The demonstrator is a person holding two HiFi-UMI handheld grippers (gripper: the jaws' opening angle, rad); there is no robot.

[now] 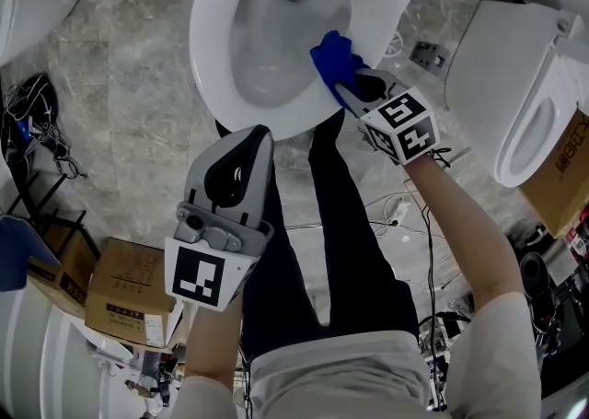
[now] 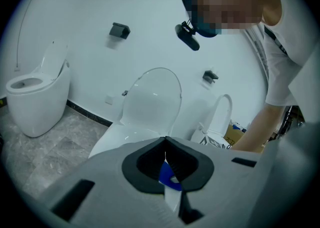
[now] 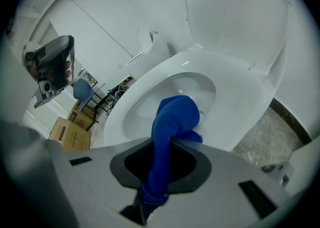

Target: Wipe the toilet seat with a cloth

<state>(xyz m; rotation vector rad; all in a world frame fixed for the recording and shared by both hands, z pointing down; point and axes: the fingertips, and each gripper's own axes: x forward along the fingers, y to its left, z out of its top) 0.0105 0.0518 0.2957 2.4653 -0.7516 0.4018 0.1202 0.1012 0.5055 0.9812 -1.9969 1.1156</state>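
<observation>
A white toilet with its seat [image 1: 210, 49] down stands at the top of the head view, bowl open. My right gripper [image 1: 354, 86] is shut on a blue cloth [image 1: 333, 60] and presses it on the seat's near right rim. In the right gripper view the cloth [image 3: 175, 117] bulges out between the jaws of that gripper [image 3: 172, 142] over the seat [image 3: 240, 81]. My left gripper [image 1: 250, 136] hangs shut and holds nothing just in front of the bowl's near edge, above the person's legs. The left gripper view shows its tips [image 2: 165, 141] together, facing the raised lid [image 2: 152, 96].
A second white toilet [image 1: 515, 86] stands close on the right, another [image 2: 35, 96] further left. Cardboard boxes [image 1: 129, 288] sit at lower left and one [image 1: 563, 178] at right. Cables [image 1: 32, 104] and a rack lie at left. The floor is grey marble tile [image 1: 129, 86].
</observation>
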